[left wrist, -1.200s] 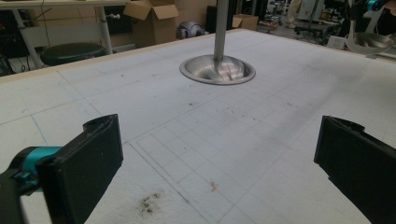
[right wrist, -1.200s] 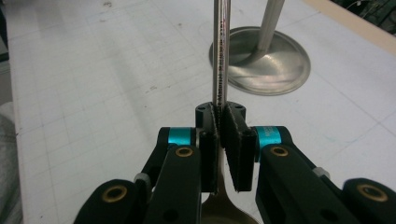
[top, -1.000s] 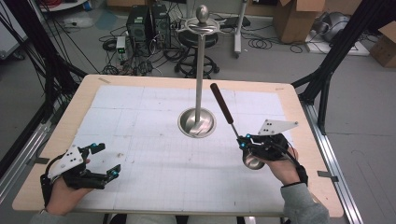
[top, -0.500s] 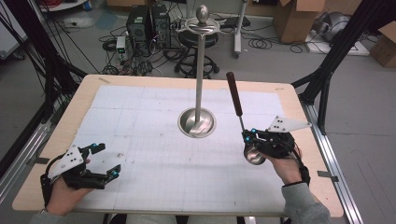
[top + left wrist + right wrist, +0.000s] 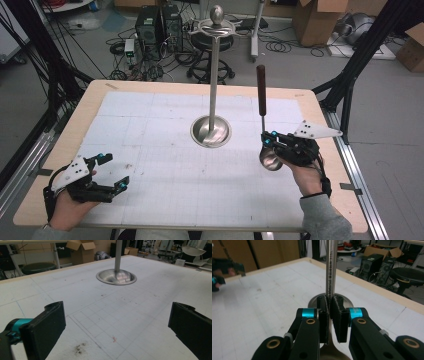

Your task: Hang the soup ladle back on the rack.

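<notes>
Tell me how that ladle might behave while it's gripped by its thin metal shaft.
The ladle looks rigid, so it probably won't flex. Its polished shaft may slip or swivel in the right gripper. The bowl below and dark handle above could make it swing.

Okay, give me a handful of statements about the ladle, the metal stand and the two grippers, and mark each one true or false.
1. The right gripper is shut on the ladle. True; its jaws clamp the thin metal shaft.
2. The ladle hangs from the top of the metal stand. False; it is held beside the stand, apart from it, handle up.
3. The left gripper is open with nothing between its jaws. True.
4. The ladle's bowl points up. False; the bowl is at the bottom, next to the person's hand, and the dark handle is at the top.
5. The stand's round base sits on the white mat. True.
</notes>
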